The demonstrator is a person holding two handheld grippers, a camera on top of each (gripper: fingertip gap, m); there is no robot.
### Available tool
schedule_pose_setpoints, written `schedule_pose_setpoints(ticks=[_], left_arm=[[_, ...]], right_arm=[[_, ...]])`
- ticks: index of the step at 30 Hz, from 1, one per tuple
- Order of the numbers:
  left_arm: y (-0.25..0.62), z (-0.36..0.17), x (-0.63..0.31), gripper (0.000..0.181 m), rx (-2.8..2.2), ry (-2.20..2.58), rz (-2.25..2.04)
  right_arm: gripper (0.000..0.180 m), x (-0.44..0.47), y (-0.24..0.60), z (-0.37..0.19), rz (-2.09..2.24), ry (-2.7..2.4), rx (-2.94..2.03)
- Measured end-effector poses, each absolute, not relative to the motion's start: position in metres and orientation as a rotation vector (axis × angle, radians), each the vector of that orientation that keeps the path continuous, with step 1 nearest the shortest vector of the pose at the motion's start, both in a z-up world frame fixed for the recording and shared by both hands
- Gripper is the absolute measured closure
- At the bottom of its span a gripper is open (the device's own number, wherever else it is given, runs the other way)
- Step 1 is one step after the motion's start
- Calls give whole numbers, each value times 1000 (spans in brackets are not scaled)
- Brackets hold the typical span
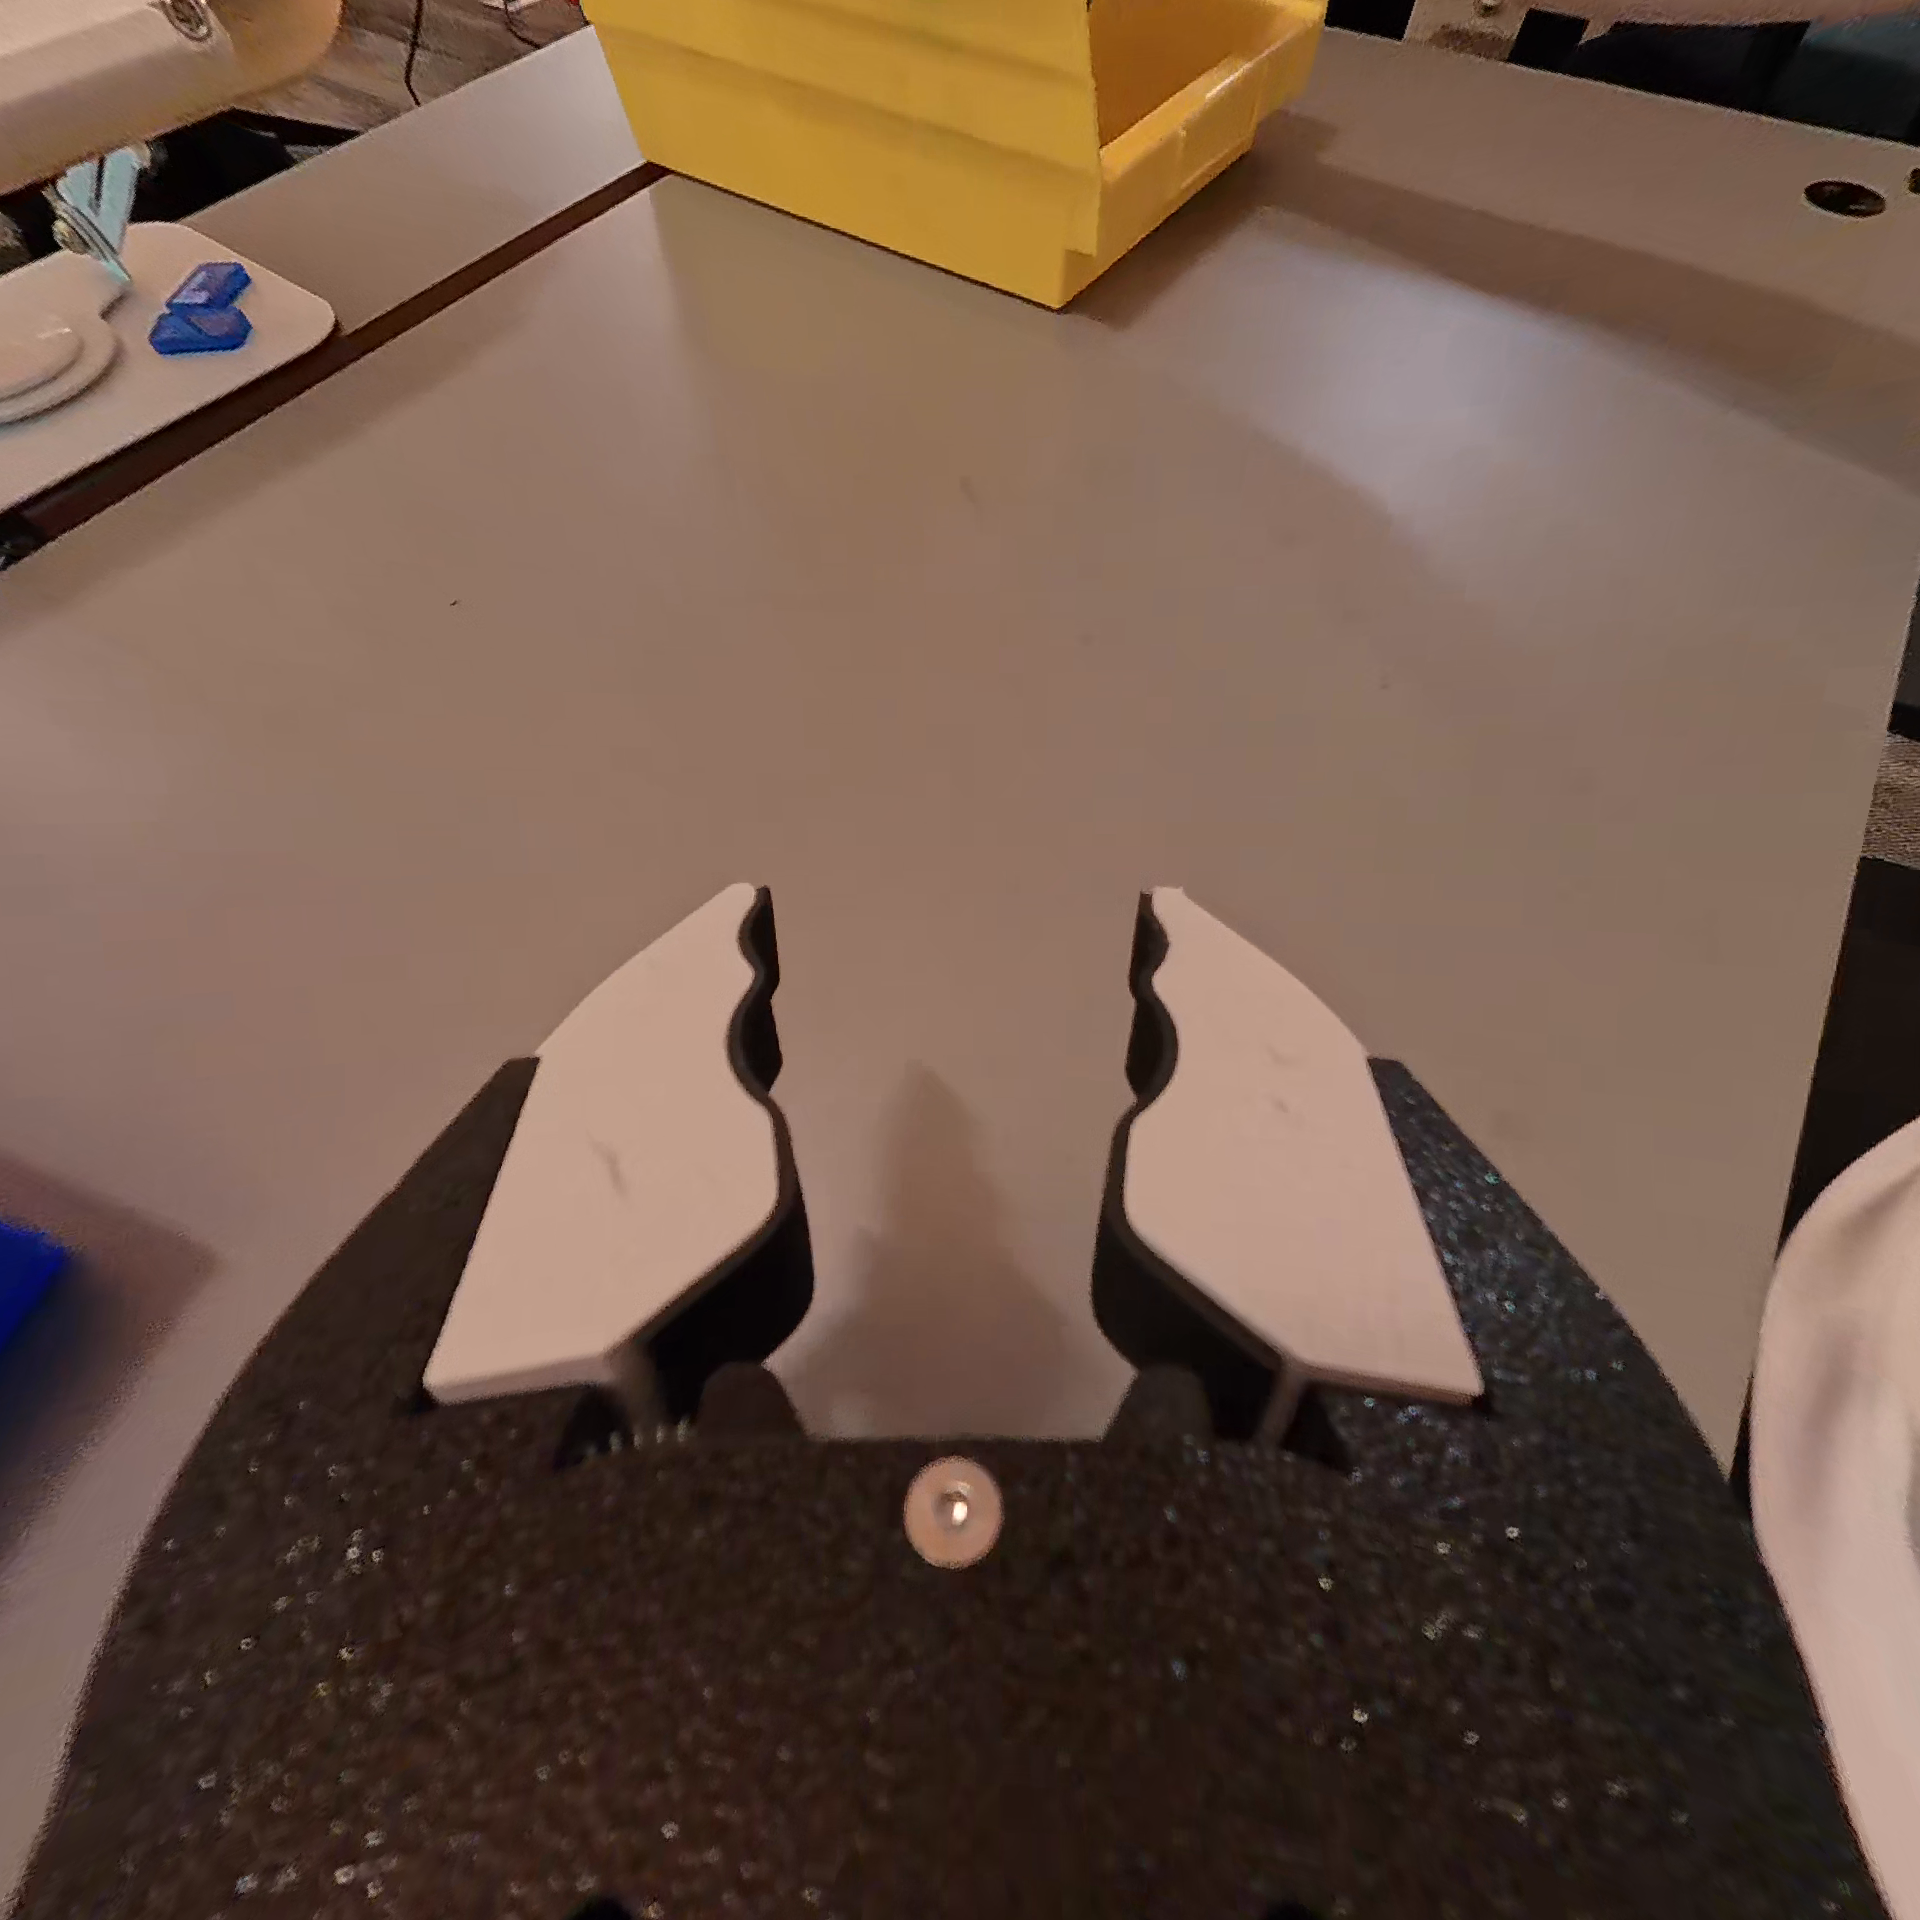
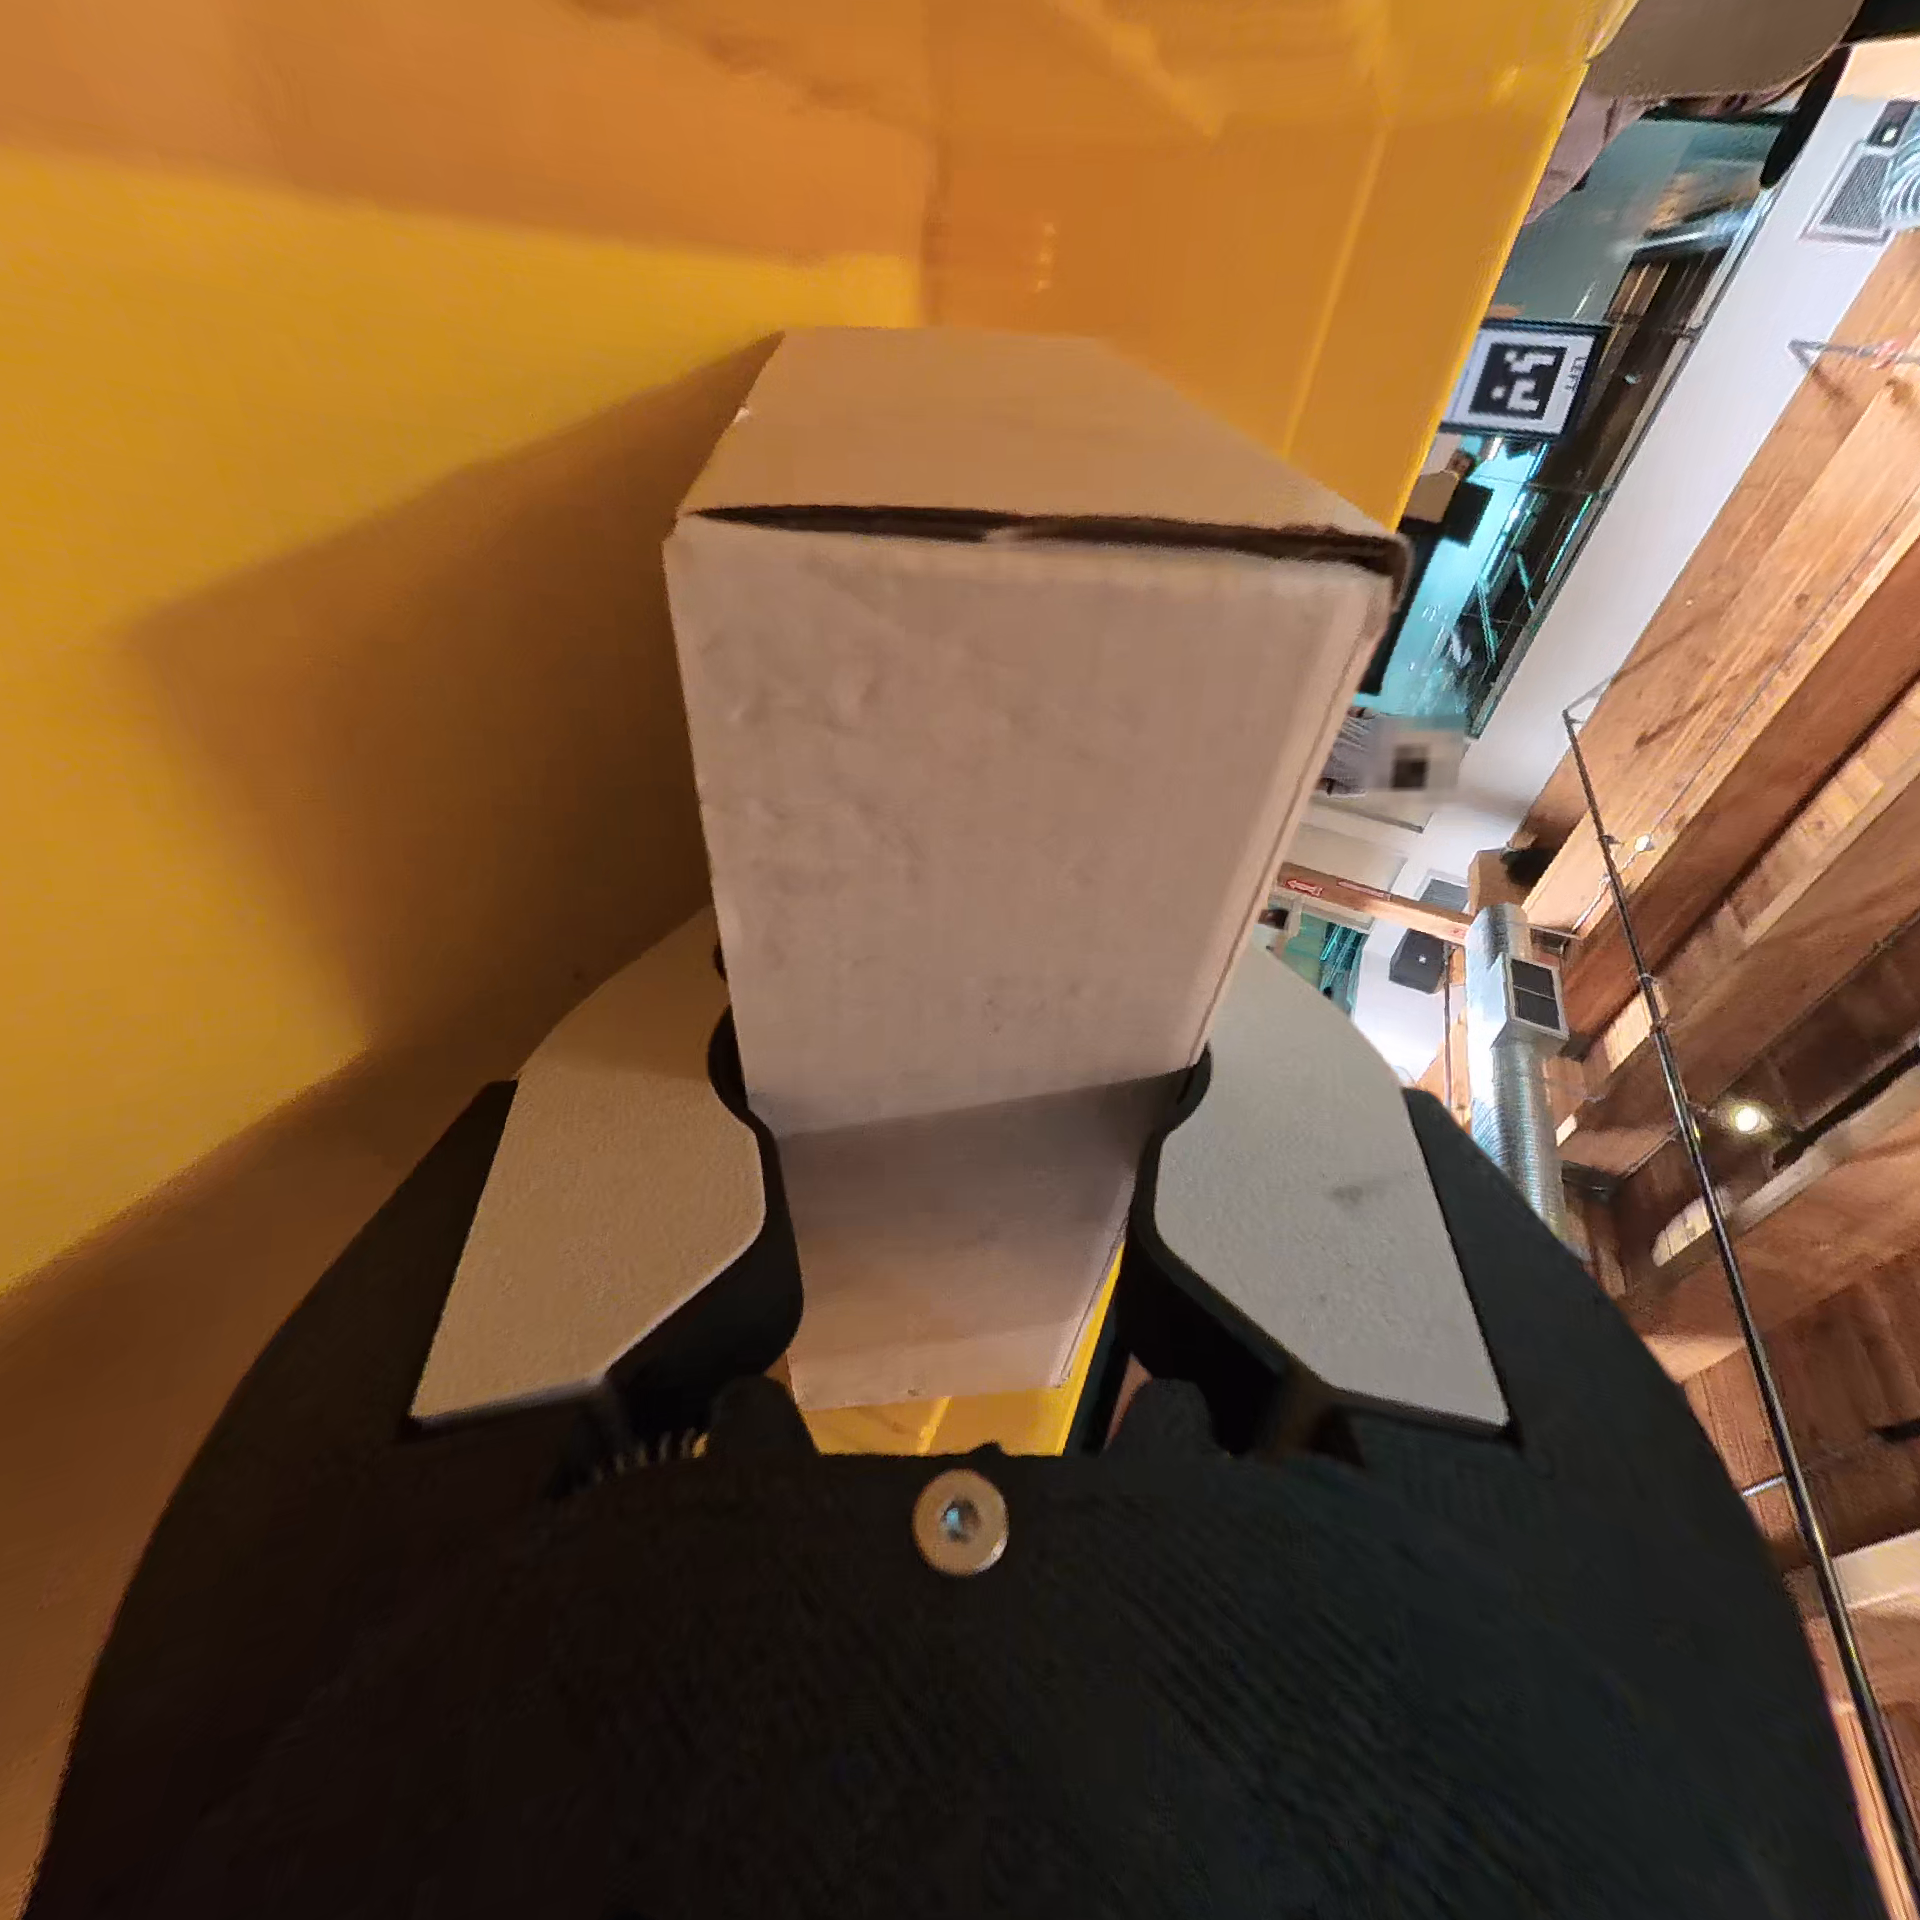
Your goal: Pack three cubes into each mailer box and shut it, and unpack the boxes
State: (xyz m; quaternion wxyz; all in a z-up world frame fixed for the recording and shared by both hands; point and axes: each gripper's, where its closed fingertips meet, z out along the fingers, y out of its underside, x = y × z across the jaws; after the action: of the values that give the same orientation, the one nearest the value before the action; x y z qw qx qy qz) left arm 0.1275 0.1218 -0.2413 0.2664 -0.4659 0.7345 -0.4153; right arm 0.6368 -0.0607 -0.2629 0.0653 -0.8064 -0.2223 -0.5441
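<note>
My right gripper (image 2: 961, 997) is shut on a white cardboard mailer box (image 2: 966, 769). The box is closed and held with its length pointing away from me, right against the inner wall of a yellow bin (image 2: 312, 520). The right wrist view is rolled sideways, so the room behind stands on edge. My left gripper (image 1: 954, 904) is open and empty, hovering over bare grey table (image 1: 935, 623). The yellow bin (image 1: 935, 135) stands at the far side of that table, ahead of the left gripper. No cubes show in either view.
A blue object (image 1: 26, 1320) lies at the left edge of the table, blurred. On a neighbouring table at far left sit two small blue pieces (image 1: 203, 312) on a white mat. White cloth (image 1: 1849, 1455) shows at the right edge. A round hole (image 1: 1839, 197) is in the table's far right. About 55 cm separates my left fingertips from my right.
</note>
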Motion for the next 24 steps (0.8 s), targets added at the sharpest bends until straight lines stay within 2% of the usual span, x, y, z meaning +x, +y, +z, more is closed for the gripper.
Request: schedule_pose_setpoints(ticks=[6,15,18,24], left_arm=[[117,-243,133,116,-1256,2009,-1116],[118,-244,119,116,-1251,1983,-1156],[124,-243,111,116,-1260,1957,-1186],[134,-230,107,117,-1308,1845,-1324]], right_arm=[[101,627,-66,-279,-1460,-760,-2563],[98,609,-76,-269,-1281,-636,-2593],[106,600,-77,-264,-1171,-536,-2587],[109,598,-78,-267,-1163,-409,-2662]])
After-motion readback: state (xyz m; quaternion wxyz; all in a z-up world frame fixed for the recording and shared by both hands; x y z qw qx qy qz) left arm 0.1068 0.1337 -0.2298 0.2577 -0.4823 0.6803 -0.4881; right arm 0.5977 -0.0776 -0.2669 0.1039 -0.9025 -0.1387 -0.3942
